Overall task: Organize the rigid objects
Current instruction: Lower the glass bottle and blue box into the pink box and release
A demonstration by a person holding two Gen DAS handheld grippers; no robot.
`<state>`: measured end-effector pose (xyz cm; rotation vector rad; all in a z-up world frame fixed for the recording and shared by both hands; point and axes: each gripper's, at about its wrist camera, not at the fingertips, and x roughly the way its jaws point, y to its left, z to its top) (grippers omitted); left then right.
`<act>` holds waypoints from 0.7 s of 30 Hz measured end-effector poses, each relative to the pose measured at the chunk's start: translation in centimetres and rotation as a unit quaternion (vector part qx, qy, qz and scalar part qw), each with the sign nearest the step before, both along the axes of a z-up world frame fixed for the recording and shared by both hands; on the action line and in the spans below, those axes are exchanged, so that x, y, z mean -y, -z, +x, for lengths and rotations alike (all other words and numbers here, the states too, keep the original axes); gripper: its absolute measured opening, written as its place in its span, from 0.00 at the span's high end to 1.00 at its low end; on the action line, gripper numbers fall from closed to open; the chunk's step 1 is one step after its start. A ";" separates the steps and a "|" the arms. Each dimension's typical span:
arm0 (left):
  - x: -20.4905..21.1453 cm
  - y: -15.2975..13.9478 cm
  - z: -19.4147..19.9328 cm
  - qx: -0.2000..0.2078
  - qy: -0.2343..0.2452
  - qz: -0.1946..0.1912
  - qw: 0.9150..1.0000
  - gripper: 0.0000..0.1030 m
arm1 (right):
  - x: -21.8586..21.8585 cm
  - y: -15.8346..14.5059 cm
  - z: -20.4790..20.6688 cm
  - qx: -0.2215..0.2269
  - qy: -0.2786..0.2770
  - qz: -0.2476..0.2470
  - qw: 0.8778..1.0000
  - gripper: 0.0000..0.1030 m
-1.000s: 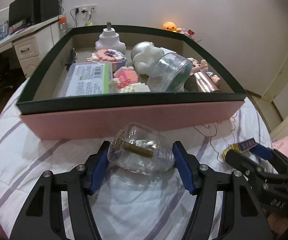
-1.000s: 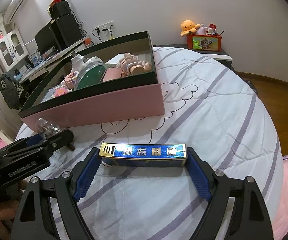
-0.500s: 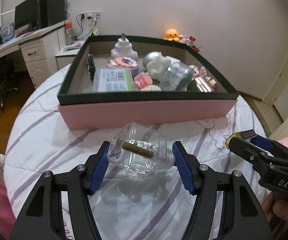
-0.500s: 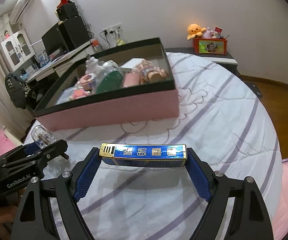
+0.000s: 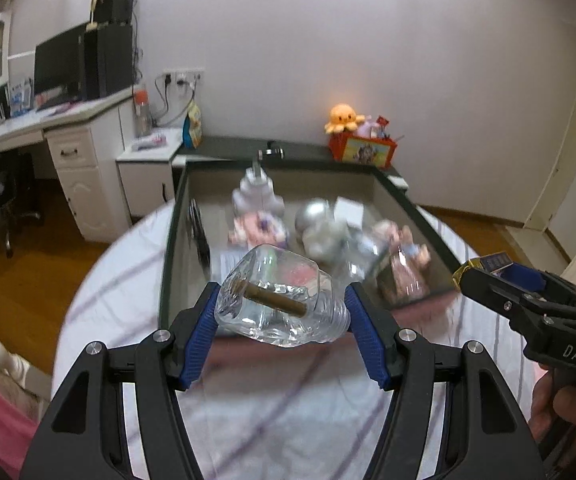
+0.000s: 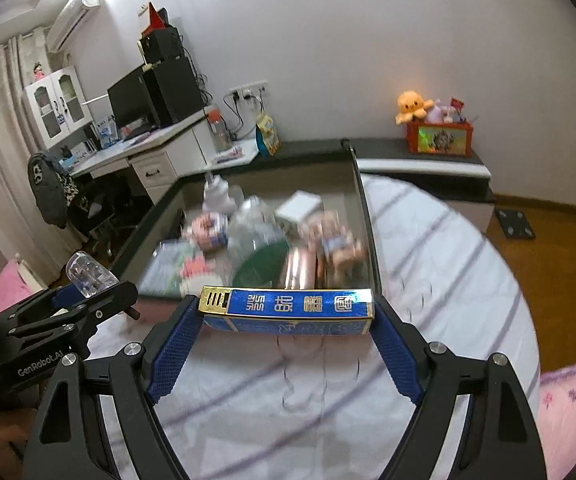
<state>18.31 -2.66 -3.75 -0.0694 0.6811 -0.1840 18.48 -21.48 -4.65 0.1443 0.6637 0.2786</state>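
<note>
Bedroom scene: round bed point(image 5: 271, 408) with a white, purple-striped sheet carries the pink box point(image 5: 175, 240), dark-rimmed, open on top. Left to right. Left tool point(image 5: 281, 312) is clamped on a clear bottle point(image 5: 279, 300) lying sideways between the blue pads, a brown stick visible inside it; held high and level in front of the box's near rim, so my read is it's lined up to go over the wall and in. Right tool point(image 6: 285, 320) grips a blue carton point(image 6: 288, 306) by its two short ends, long side across, also up over the near rim, probably for the same drop. Both items are in the air, not yet in the box. Box contents are motion-blurred: white dispenser point(image 5: 257, 196) at the back, silver ball point(image 5: 314, 216), pink block toys, green-based clear dome point(image 6: 259, 252), copper-coloured pack point(image 6: 300, 268), doll figures at right. Obstacles, as I judge it: near wall must be cleared, floor space looks tight, bare patch mostly along the left wall. The two tools sit near each other, so simultaneous drops risk a clash. Desk with monitor far left, orange plush point(image 5: 344, 116) on the headboard shelf, all out of the way.
</note>
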 end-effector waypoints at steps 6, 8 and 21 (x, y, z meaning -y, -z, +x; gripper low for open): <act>-0.3 -1.0 3.7 0.014 -0.004 0.003 1.000 0.38 | -0.7 -1.6 4.4 0.013 -0.009 -0.003 1.000 0.18; -0.3 -1.0 5.3 0.014 -0.006 0.005 1.000 0.38 | -1.0 -1.7 5.8 0.012 -0.012 -0.002 1.000 0.18; 0.1 2.2 10.1 -0.030 -0.016 0.027 0.999 0.36 | -2.1 1.6 11.8 -0.037 -0.017 0.014 0.999 0.16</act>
